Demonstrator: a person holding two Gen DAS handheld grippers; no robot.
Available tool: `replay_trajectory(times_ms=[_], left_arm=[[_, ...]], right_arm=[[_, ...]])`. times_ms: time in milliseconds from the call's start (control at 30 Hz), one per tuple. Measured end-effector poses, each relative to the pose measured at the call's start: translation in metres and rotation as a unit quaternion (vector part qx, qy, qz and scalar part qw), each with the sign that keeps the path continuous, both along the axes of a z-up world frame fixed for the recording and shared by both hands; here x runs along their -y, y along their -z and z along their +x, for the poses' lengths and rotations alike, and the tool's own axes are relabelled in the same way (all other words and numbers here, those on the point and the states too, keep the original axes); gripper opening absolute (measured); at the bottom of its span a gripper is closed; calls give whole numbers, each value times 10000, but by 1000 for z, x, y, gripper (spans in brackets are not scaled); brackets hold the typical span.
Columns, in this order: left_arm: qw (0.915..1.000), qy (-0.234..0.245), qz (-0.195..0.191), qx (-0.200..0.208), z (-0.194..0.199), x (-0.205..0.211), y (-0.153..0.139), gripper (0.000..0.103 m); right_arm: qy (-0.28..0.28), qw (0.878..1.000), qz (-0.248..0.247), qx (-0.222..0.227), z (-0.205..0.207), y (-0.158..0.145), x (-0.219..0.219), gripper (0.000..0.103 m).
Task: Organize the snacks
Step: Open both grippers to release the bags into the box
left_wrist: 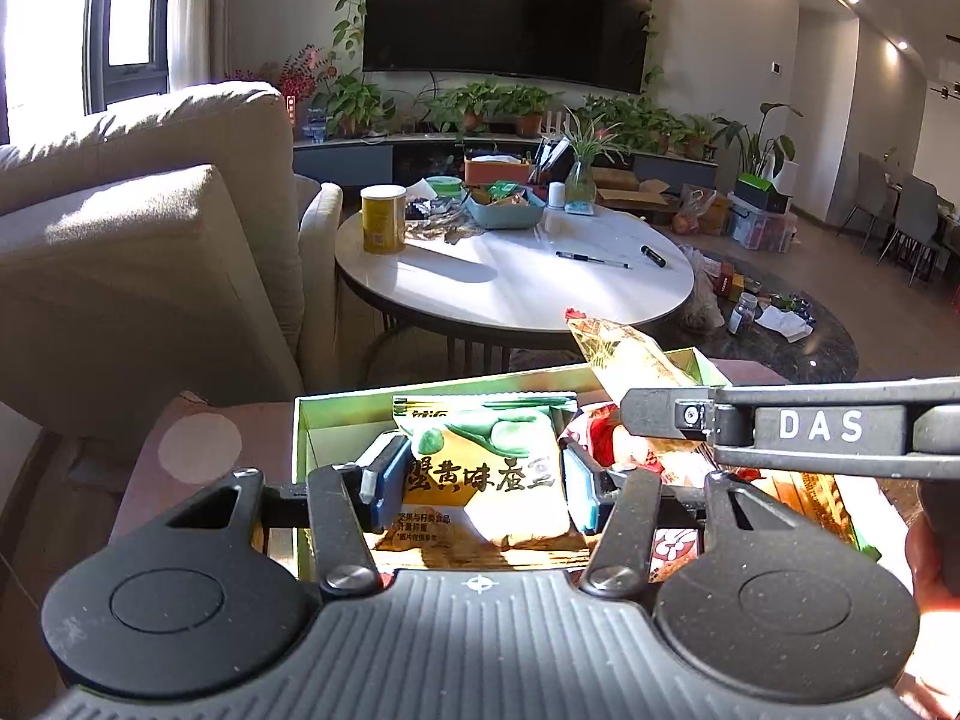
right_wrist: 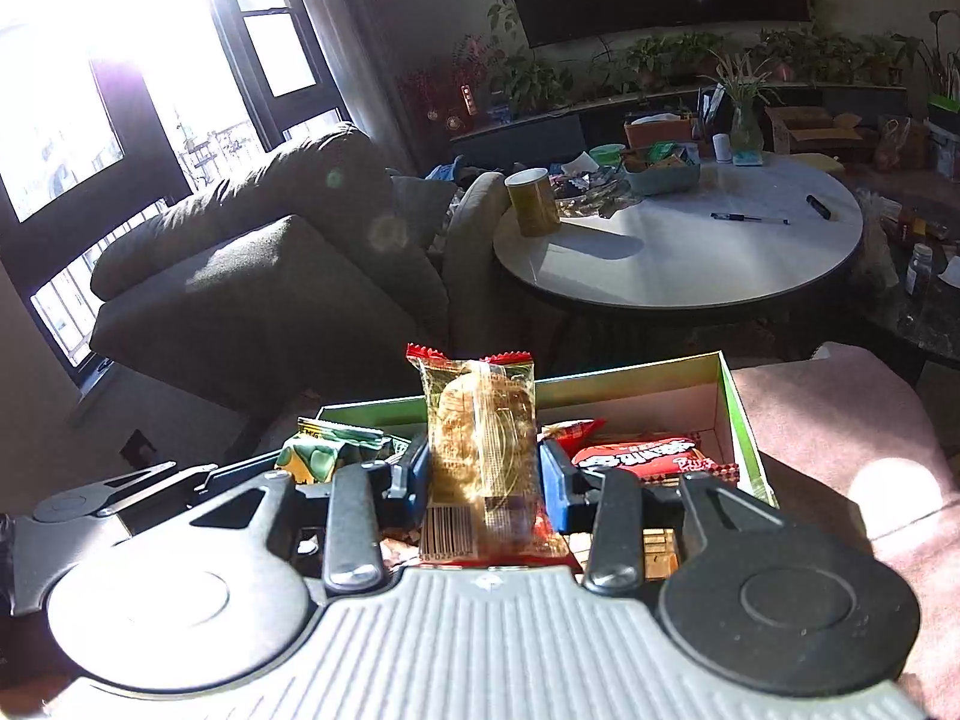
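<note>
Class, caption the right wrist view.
Right tool holds a clear cookie packet above the green snack box.

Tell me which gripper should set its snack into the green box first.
Probably the left. The left gripper holds its yellow packet low inside the green box, while the right gripper holds its clear cake packet upright above the rim.

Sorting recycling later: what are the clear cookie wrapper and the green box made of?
Clear red-edged cookie wrapper: thin glossy plastic film, apparently; see-through, crinkled, with crimped ends. Green open-top box: probably printed cardboard; thin, stiff, flat walls, matte pale inside.
</note>
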State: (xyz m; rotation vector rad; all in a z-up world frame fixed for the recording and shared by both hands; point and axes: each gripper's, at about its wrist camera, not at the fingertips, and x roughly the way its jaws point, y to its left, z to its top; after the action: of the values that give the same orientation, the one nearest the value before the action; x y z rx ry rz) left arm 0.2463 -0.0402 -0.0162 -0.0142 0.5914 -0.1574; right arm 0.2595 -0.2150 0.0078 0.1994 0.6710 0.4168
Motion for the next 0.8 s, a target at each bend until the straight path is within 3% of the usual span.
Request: replay_trajectory(times_ms=[233,367,800], left_arm=[[9999,38,117,-69,8,3,7,50],[9994,47,276,-198,9,6,15,62],[9995,-95,288,44,-7,5,5,82]], right_arm=[[51,9999,24,-111,7,5,-2,73],[128,9998,41,-134,8,7,-3,73],[315,9993,180,-25,-3,4,12,74]])
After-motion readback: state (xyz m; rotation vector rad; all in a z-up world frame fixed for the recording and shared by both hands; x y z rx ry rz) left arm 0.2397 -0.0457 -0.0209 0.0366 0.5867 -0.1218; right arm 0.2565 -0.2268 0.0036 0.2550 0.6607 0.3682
